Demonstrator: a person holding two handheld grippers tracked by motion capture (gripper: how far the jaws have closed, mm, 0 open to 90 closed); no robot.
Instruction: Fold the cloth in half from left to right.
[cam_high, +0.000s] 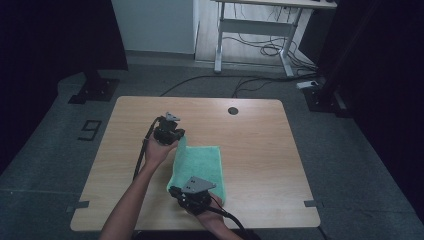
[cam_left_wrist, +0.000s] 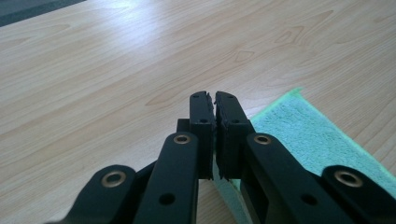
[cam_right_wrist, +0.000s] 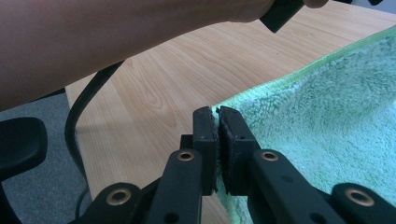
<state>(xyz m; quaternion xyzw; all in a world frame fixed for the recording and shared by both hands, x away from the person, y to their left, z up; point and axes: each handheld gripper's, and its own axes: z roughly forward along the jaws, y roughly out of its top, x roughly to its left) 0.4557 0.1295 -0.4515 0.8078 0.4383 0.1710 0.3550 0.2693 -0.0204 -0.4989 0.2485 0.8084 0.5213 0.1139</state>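
A green towel (cam_high: 197, 167) lies folded on the desk (cam_high: 260, 150), near its middle. The left gripper (cam_high: 179, 137) is clamped on the towel's far-left corner, lifting that edge a little — in the left gripper view its jaws sit pressed together with cloth (cam_left_wrist: 303, 130) trailing below. The right gripper (cam_high: 176, 191) pinches the towel's near-left corner — jaws closed on the fuzzy edge (cam_right_wrist: 299, 116). The person's left forearm (cam_right_wrist: 93, 37) crosses above the towel's left side.
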